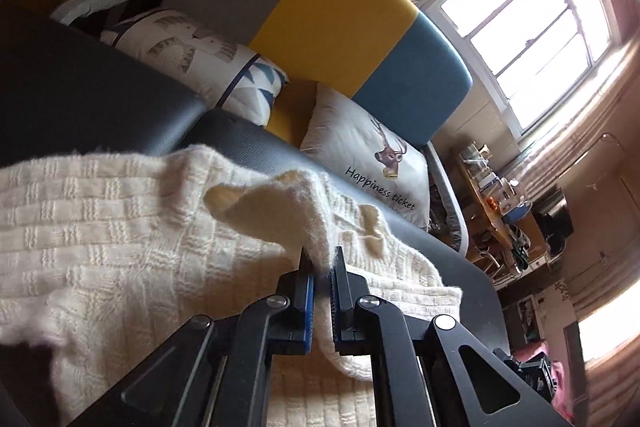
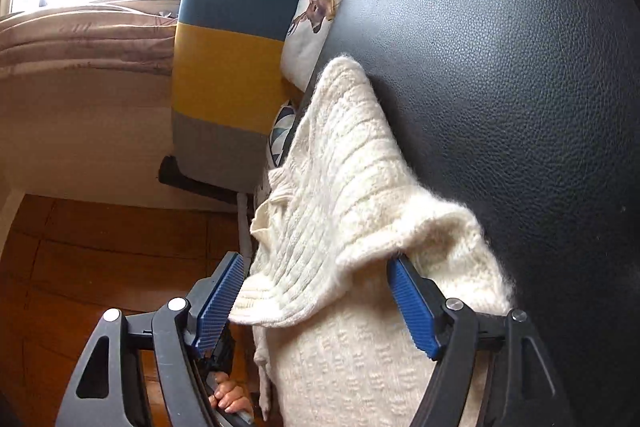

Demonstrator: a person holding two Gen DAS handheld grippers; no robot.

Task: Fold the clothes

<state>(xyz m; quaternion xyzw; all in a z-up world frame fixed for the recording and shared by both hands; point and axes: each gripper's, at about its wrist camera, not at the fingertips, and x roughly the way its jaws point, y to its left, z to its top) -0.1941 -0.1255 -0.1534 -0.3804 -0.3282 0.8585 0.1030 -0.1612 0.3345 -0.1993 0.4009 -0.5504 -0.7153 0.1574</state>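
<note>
The cream knit sweater (image 1: 120, 219) lies spread on the black leather surface (image 2: 500, 75), and I have a raised fold of it pinched between my left gripper (image 1: 323, 263) fingers, which are clenched on the wool, the cloth draping down between them. My right gripper (image 2: 316, 287) is spread wide, one blue pad (image 2: 218, 303) off the sweater's hem edge, the other pad (image 2: 412, 311) tucked under a curled fold; it grips nothing. Past my left fingertips sits a deer-print pillow (image 1: 372, 151) against a grey, yellow and blue headboard (image 1: 340, 11). Below my right fingers I see a hand (image 2: 230, 397) on a handle.
</note>
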